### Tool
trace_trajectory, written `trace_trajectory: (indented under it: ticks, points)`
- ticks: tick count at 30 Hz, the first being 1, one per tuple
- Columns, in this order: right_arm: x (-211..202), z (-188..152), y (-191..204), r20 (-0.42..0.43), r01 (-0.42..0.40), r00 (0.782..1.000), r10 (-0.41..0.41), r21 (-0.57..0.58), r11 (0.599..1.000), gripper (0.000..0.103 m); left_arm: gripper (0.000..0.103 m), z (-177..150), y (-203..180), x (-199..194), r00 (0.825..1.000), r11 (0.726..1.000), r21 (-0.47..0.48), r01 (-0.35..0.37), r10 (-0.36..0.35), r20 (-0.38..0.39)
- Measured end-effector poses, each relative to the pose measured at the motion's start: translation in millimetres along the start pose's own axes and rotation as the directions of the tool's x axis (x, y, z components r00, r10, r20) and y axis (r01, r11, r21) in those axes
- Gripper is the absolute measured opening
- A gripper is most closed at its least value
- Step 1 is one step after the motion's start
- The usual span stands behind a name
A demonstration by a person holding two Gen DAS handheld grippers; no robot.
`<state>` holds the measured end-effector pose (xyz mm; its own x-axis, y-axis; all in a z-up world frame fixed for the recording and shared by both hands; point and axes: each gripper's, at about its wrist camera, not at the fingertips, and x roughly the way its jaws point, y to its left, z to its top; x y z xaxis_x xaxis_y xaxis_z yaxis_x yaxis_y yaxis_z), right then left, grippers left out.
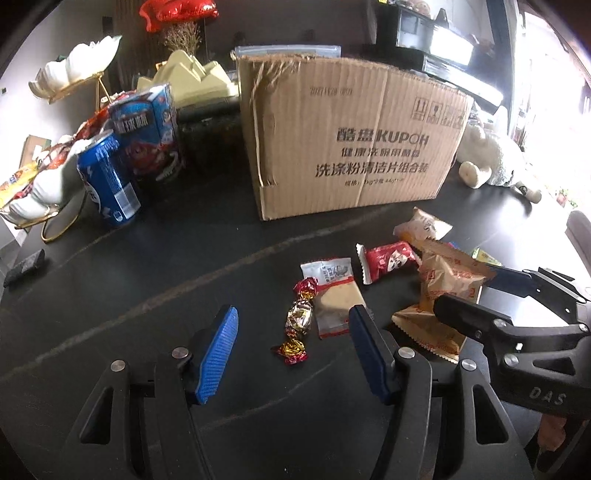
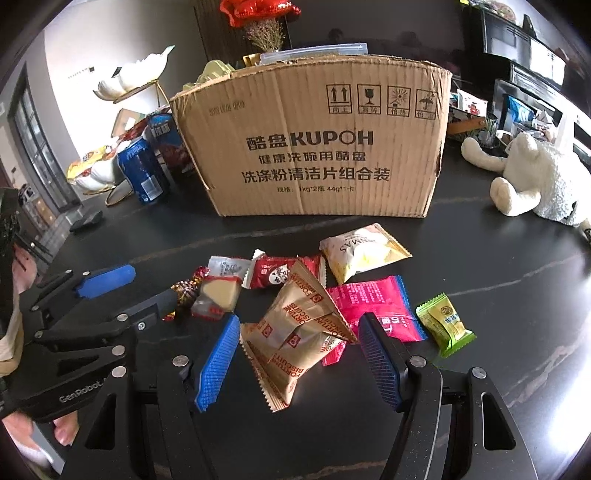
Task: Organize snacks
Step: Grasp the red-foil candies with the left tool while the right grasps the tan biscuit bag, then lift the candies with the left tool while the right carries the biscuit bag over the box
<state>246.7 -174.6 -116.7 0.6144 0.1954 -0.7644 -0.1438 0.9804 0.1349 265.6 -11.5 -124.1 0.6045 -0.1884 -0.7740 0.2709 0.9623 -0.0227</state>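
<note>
Behind the snacks, mid-frame: one brown cardboard box (image 2: 310, 147), one blue can (image 2: 142, 173). Two tan biscuit packets (image 2: 295, 332) between spread right gripper (image 2: 297, 356); left gripper (image 1: 293, 350) spread too.

A home living room is suggested. A dark table (image 2: 480, 258) is seen with a carton (image 2: 314, 147) at its middle. Left of the carton, a shell-shaped dish (image 1: 74, 70) on a gold stand is set; right of it, a plush toy (image 2: 535, 177) is laid. Behind the carton, a red balloon (image 2: 258, 9) and dried flowers (image 2: 267, 33) are seen.
</note>
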Motion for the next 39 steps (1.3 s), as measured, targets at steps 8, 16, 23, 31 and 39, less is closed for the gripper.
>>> trace_trajectory:
  ticks: [8, 16, 23, 31, 39]
  points:
    - [7.1, -3.7, 3.9, -0.011, -0.013, 1.000, 0.013, -0.019, 1.000, 0.068, 0.050, -1.1, 1.4, 12.0, 1.000, 1.000, -0.009, 0.008, -0.008, -0.017]
    - [12.3, -5.2, 8.9, -0.006, -0.004, 1.000, 0.003, -0.049, 0.999, 0.063, 0.033, -2.1, 5.4, 24.9, 0.998, 0.999, -0.035, 0.040, -0.042, -0.054]
    - [13.4, -6.7, 9.7, -0.007, -0.013, 1.000, 0.012, -0.058, 0.998, 0.054, 0.020, -2.5, 5.2, 28.0, 0.997, 0.998, -0.031, 0.057, -0.059, -0.058]
    - [10.1, -6.7, 7.8, 0.005, -0.028, 1.000, 0.028, -0.050, 0.998, 0.046, 0.020, -2.6, 1.2, 24.7, 0.997, 0.998, -0.020, 0.065, -0.065, -0.048]
    - [-4.2, -3.5, 7.3, 0.046, -0.050, 0.998, 0.052, -0.045, 0.998, 0.044, 0.020, -1.7, -4.4, 6.0, 0.997, 0.997, -0.017, 0.080, -0.080, -0.020]
